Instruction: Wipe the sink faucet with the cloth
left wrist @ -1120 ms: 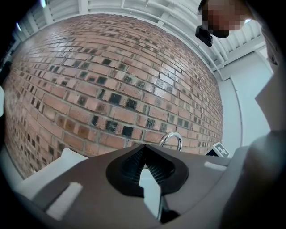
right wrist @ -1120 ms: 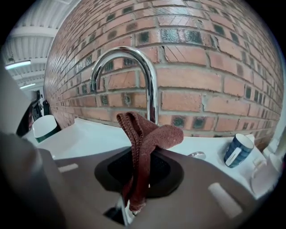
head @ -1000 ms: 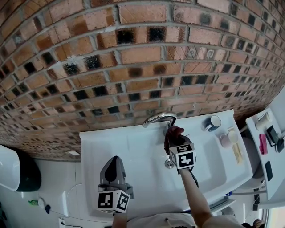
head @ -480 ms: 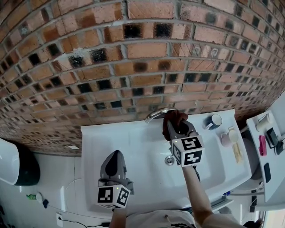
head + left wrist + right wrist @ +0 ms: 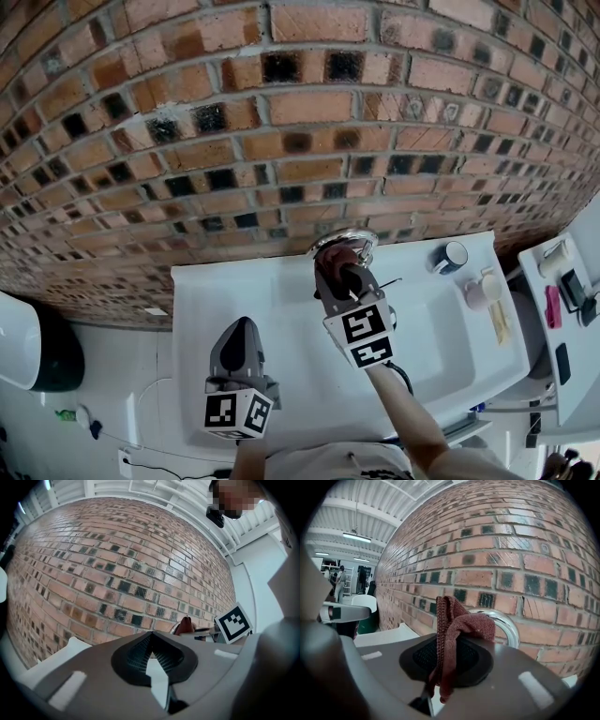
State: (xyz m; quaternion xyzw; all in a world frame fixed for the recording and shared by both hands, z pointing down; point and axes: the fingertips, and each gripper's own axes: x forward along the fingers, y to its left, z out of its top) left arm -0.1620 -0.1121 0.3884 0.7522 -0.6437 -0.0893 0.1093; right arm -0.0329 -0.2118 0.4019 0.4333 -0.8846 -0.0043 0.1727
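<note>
Right claw (image 5: 441, 660) grips knitted cloth (image 5: 461, 625); arched chrome faucet (image 5: 509, 624)

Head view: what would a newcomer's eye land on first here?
The brick wall fills the upper frame. Below it, the right gripper holds a dark red cloth up at the chrome faucet at the back of the white sink. The left gripper hangs shut and empty over its left side.

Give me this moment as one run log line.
right tool: shut on cloth | cloth: at faucet | left tool: shut, empty, above sink | step: faucet wipe
</note>
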